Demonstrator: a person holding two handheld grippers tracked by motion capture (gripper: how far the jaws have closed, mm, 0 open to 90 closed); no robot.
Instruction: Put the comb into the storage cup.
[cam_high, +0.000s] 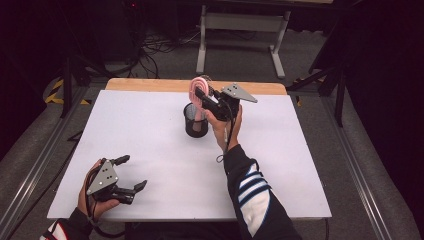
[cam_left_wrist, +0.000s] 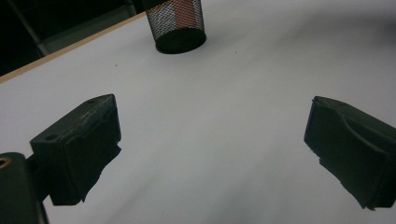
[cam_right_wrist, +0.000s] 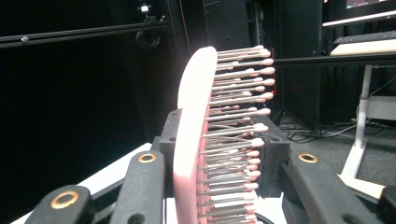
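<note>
Two hands apart: right gripper raised over the mesh cup clamping a pink hairbrush, left gripper low, jaws wide.

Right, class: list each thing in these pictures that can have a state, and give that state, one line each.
Pink hairbrush: upright, clamped by its head, handle down inside the cup.
Black mesh cup: upright on the table.
Right gripper: shut on the hairbrush.
Left gripper: open, holding nothing.

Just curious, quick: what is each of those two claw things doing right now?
Left gripper: open, holding nothing.
Right gripper: closed on the pink hairbrush.
</note>
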